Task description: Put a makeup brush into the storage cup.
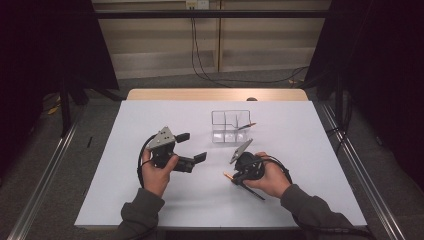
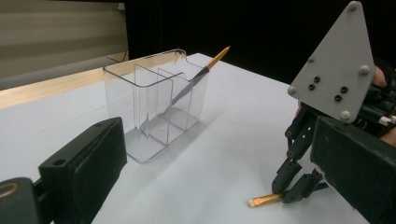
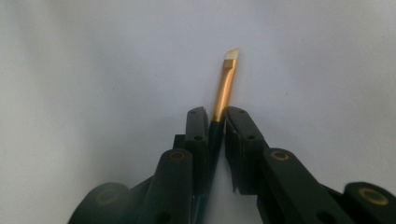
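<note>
Right now a slim brush (image 3: 223, 88) with a gold ferrule and a pale angled tip lies low over the white counter (image 1: 150, 200), clamped between the fingers (image 3: 198, 135) of the right gripper (image 1: 239, 176), whose pads press on its dark handle from both sides; the tip sticks out past the fingertips, toward the left in the high view, and the dark handle trails back toward the near edge. That gripper sits right of centre on the near half of the counter, held in the person's right hand (image 1: 274, 176), its grey three-cornered plate tilted up. Beyond it, near the middle of the counter, stands a clear organizer (image 1: 231, 126) with several compartments, and a second brush (image 2: 198, 77) leans in one of them, its orange end poking above the rim toward the right. To the left, well apart from the organizer, the left gripper (image 1: 192, 146) rests in the left hand (image 1: 157, 172) with its fingers spread wide and nothing between them, pointing toward the right. The counter is a plain white sheet over a wooden top whose pale far edge shows beyond it. Around it the floor is grey, metal rails run along both sides, dark curtains hang left and right, and black cables drop down the pale far wall.
</note>
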### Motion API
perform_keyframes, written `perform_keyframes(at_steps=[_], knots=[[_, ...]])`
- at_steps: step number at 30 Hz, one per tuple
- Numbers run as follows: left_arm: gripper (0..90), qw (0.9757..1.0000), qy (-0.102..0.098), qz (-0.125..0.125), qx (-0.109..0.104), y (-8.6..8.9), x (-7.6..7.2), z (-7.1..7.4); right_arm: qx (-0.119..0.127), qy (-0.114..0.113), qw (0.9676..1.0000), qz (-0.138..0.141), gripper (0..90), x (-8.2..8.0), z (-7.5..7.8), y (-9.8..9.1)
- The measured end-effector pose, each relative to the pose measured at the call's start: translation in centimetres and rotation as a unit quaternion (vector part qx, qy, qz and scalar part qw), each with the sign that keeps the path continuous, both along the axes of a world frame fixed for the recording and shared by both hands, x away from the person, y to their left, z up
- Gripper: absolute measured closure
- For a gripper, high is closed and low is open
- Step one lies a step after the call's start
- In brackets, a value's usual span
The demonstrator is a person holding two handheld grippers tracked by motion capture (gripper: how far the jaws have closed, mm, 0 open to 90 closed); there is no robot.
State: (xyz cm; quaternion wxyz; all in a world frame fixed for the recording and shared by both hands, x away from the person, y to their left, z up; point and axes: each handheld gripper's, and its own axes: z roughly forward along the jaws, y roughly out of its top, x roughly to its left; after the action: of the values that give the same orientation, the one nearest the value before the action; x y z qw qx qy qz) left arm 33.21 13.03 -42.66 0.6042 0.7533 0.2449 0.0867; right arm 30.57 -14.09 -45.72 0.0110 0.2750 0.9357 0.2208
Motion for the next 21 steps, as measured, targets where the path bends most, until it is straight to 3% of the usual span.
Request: perform_keyframes(at_steps=[12,21], knots=[[3.6,0.9999,0.000,0.007,0.012,0.06,-0.14,-0.03,-0.004,-0.003,0.9999,-0.012,84.9,0.02,0.09,0.12],[3.6,1.0000,0.001,0.003,0.005,0.27,0.01,-0.08,0.020,-0.007,0.9995,-0.025,84.9,0.02,-0.05,-0.27]])
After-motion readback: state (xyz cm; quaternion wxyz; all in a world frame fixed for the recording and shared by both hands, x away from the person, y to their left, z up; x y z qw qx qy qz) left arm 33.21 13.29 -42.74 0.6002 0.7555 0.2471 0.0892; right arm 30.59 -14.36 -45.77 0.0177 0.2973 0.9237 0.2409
